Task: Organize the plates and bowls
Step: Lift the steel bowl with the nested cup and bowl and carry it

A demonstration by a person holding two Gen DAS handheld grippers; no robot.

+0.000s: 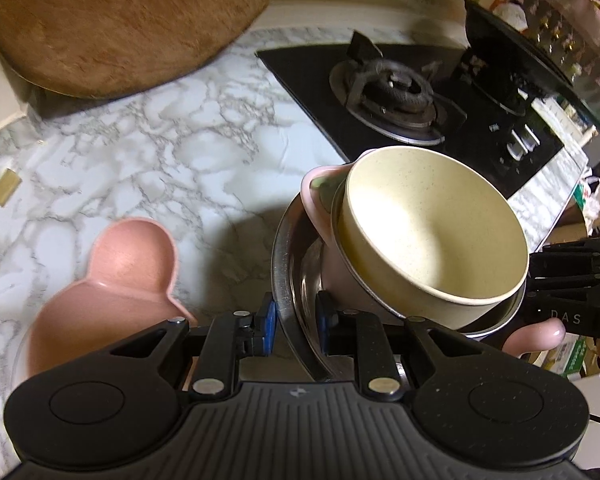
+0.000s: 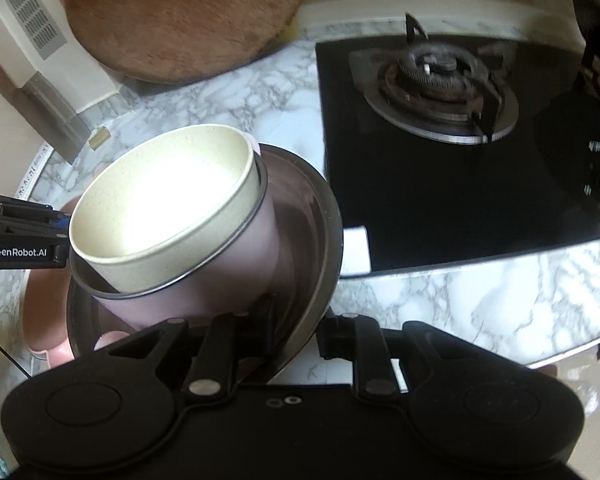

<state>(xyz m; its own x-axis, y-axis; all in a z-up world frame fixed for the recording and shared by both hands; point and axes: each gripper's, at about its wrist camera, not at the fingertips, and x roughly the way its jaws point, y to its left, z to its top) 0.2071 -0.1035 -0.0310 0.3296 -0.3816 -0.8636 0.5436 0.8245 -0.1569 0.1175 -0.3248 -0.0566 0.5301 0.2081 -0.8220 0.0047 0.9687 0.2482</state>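
Left wrist view: the left gripper [image 1: 296, 316] clamps the steel plate's [image 1: 286, 240] near rim; beyond its fingers sit the stacked pink cup [image 1: 336, 276] and cream bowl [image 1: 432, 240]. The right gripper [image 2: 294, 328] pinches the opposite rim. Judged mid-carry; next, a level set-down.

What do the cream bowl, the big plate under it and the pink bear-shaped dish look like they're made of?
Cream bowl: matte and finely speckled, probably wheat-straw or bamboo-fibre plastic.
Big plate: stainless steel by its look, with a mirror-bright rim and reflections.
Pink bear-shaped dish: smooth, matte, moulded, likely the same kind of plastic.
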